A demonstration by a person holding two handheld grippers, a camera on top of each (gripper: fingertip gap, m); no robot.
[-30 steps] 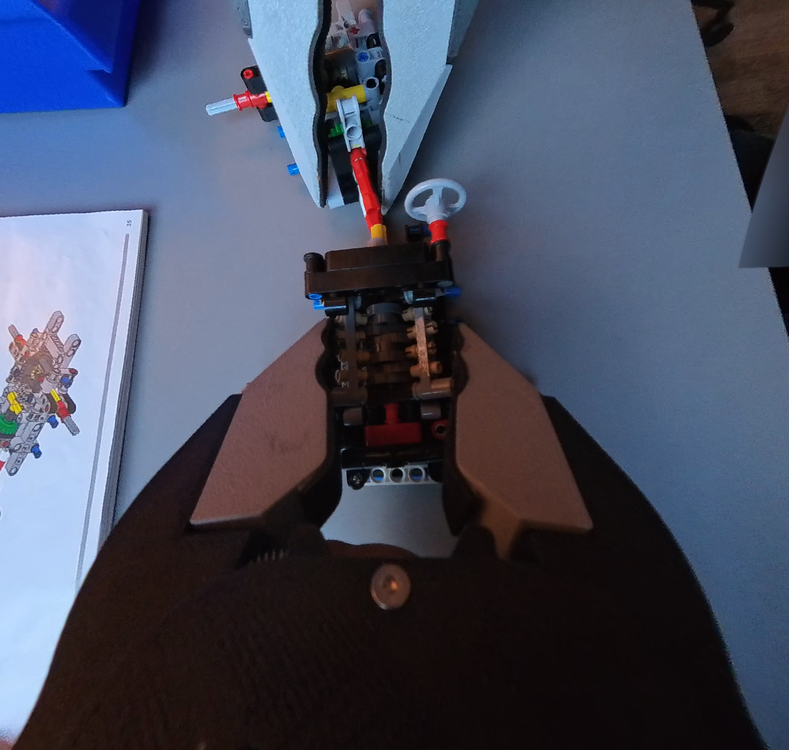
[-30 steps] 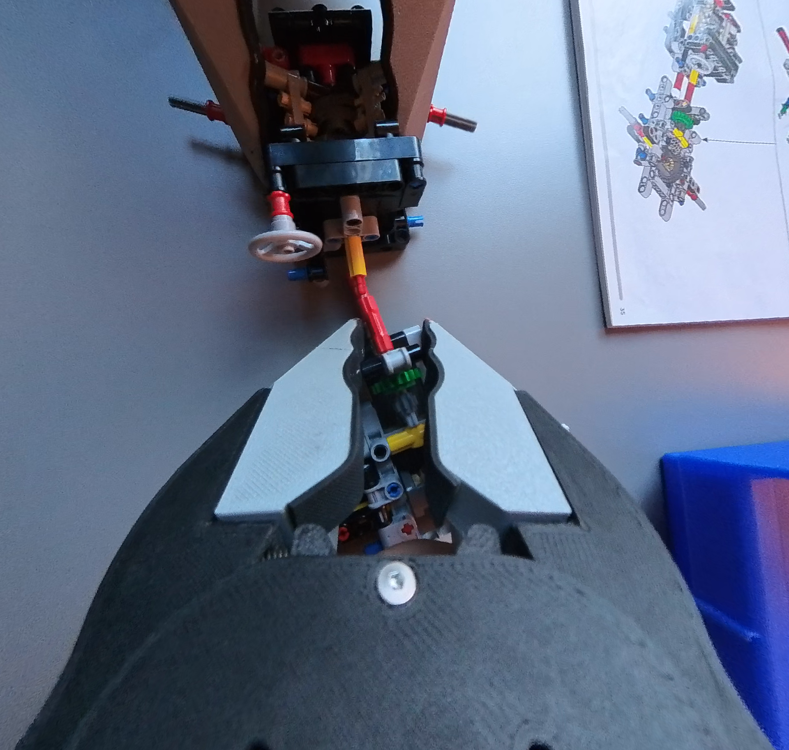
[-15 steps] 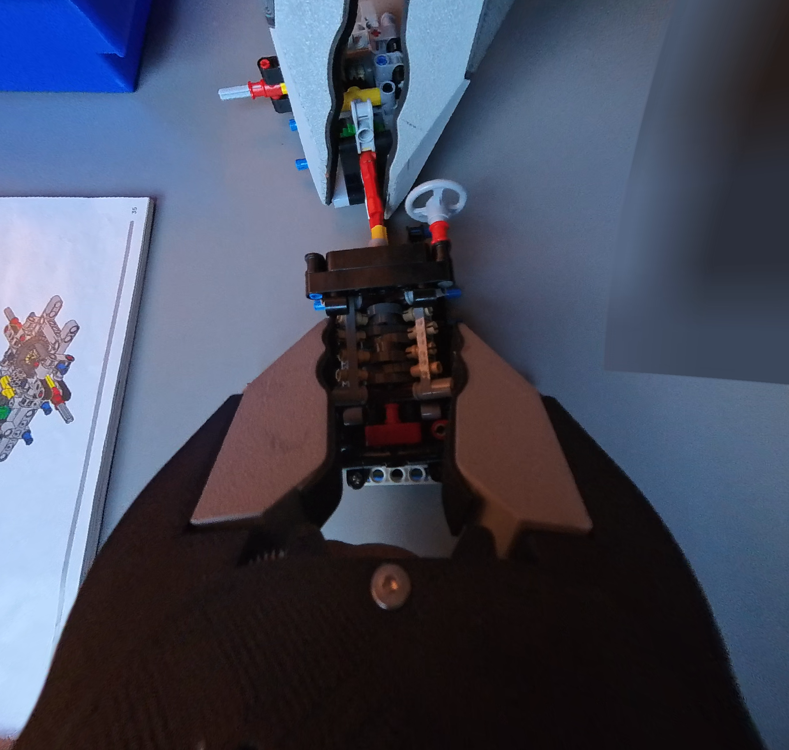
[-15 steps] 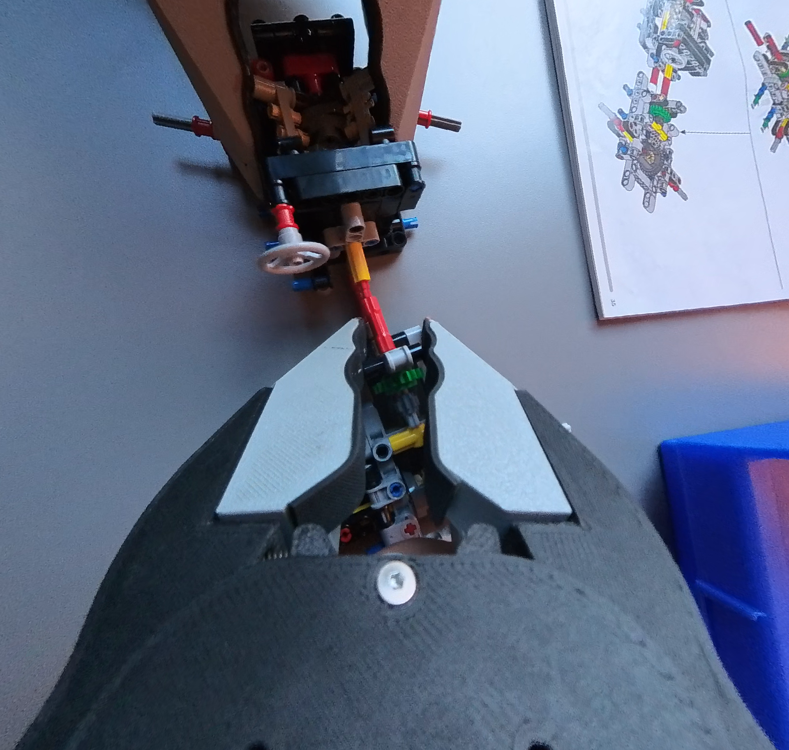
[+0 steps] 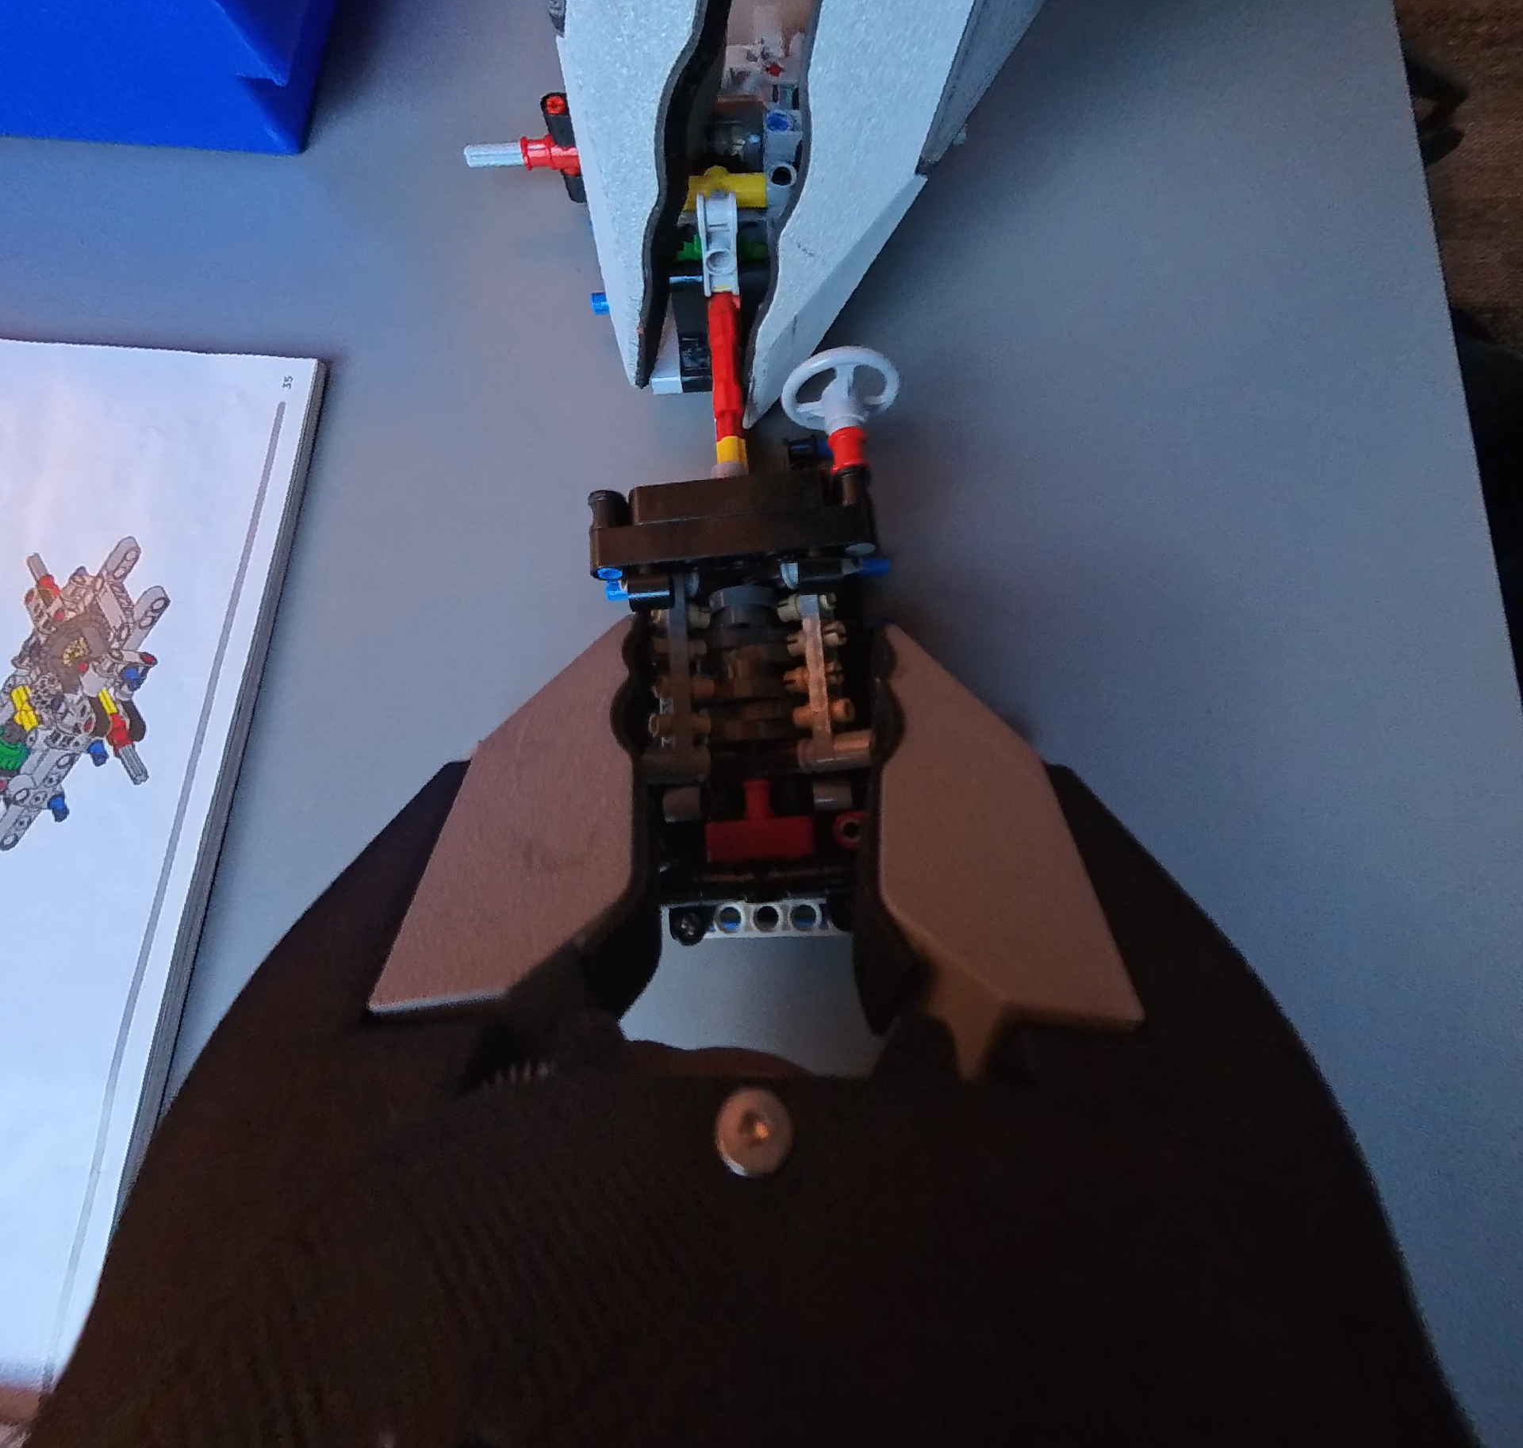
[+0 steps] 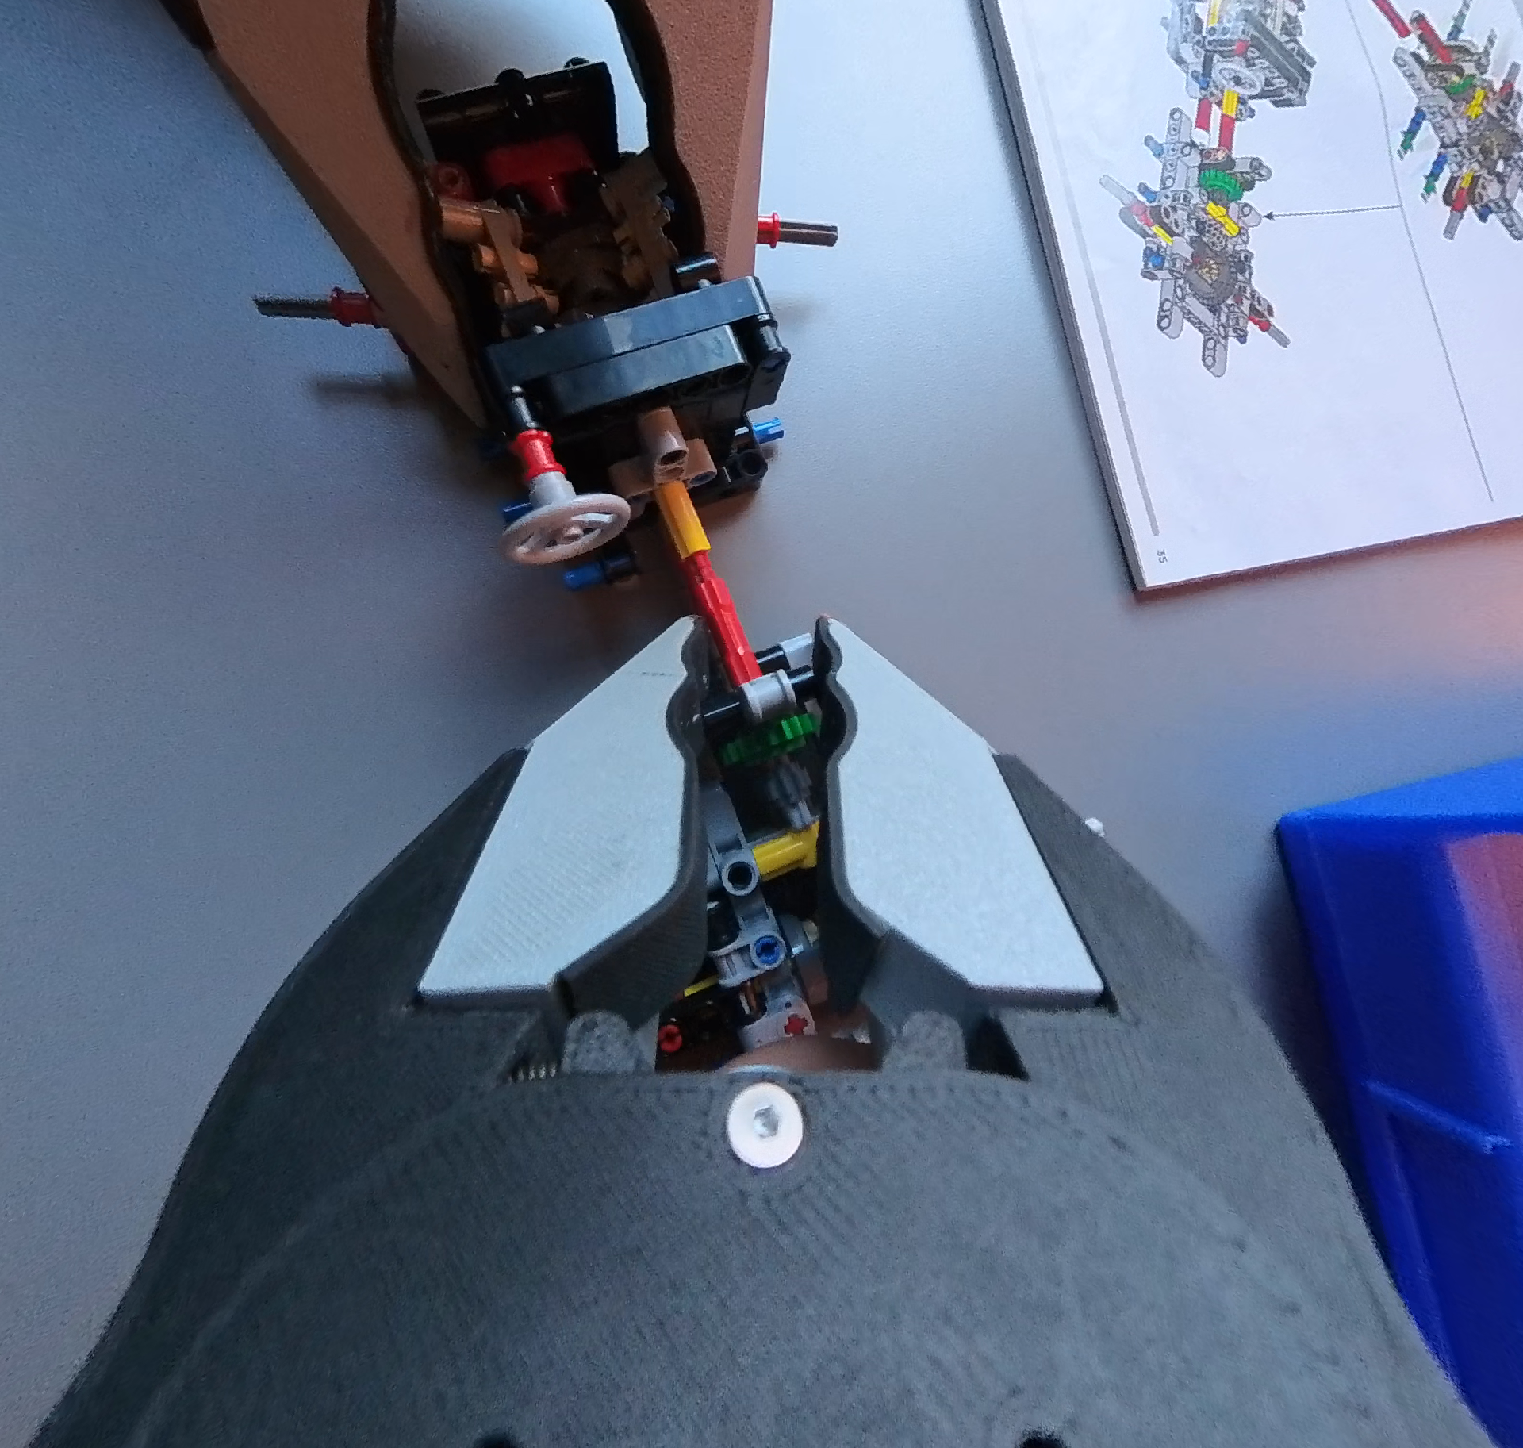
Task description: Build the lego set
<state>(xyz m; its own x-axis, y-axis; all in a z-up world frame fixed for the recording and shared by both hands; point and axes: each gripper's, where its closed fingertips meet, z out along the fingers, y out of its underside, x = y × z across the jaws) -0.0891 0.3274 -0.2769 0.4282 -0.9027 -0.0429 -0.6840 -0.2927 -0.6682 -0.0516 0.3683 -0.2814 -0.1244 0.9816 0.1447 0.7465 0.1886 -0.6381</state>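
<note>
Right wrist view: instruction booklet [image 6: 1319,337] beside blue bin [image 6: 1417,996].

From where I'm driving, the grey surface [image 5: 1154,666] on one flank is wide open. The other flank is hemmed by the booklet [image 5: 124,666] and blue bin [image 5: 148,32].

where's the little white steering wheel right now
In the left wrist view the white steering wheel sits at upper centre, on a red stub atop the black brick assembly, just right of the red axle.
</note>
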